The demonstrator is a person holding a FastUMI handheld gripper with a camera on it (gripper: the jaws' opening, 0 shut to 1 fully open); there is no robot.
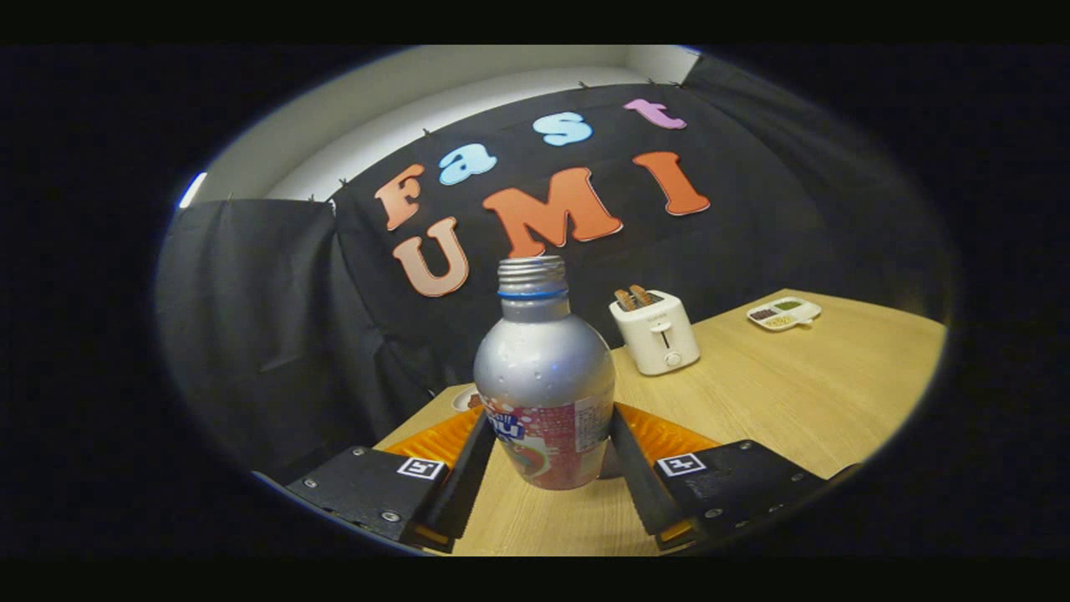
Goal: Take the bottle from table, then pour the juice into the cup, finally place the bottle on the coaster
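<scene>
A silver metal bottle with a red and white label stands between my fingers, its threaded neck uncapped with a blue ring below the thread. My gripper is shut on the bottle, one finger pressed against each side of its lower body. The bottle's base is at or just above the wooden table; I cannot tell which. A small white round rim peeks out behind the bottle to its left, too hidden to identify.
A white toaster with two slices of toast stands beyond the bottle to the right. Farther right lies a white divided dish with small foods. The black cloth wall runs behind the table, whose left edge is close to my left finger.
</scene>
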